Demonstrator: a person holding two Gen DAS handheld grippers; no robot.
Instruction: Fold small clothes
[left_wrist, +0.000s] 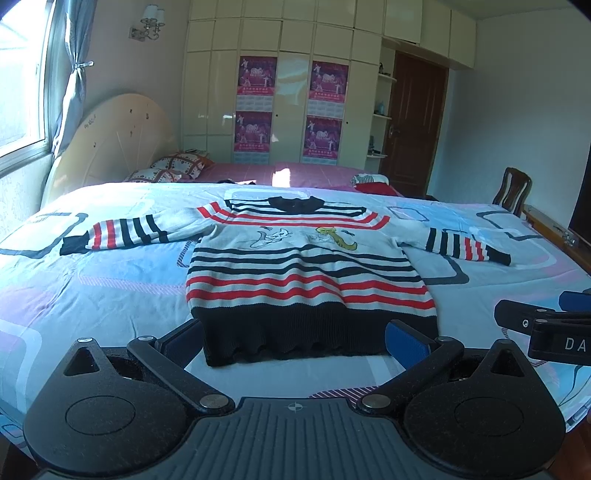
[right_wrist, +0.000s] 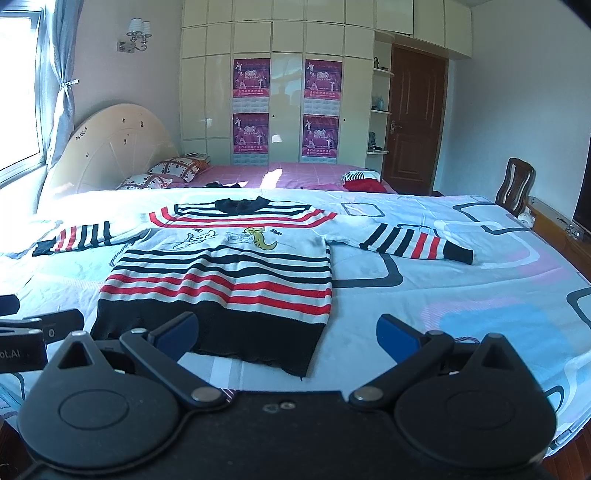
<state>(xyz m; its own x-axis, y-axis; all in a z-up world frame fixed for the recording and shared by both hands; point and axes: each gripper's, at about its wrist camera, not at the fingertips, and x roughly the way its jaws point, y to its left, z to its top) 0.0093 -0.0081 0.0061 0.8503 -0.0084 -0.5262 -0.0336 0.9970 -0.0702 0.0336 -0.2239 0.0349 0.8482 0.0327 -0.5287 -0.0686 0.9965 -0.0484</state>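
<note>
Both grippers hang wide open and hold nothing: the left gripper (left_wrist: 293, 338) sits right at the black hem of the striped sweater (left_wrist: 303, 266), the right gripper (right_wrist: 288, 338) near its lower right corner. Sweater lies flat, sleeves spread, on the light blue bedspread (right_wrist: 461, 295).

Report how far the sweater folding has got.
Done: the striped sweater lies spread flat on the bed quilt, both sleeves out to the sides. In hand: nothing; the left gripper and right gripper are open near the black hem, holding no cloth. Left: every fold, sleeves and body.
</note>
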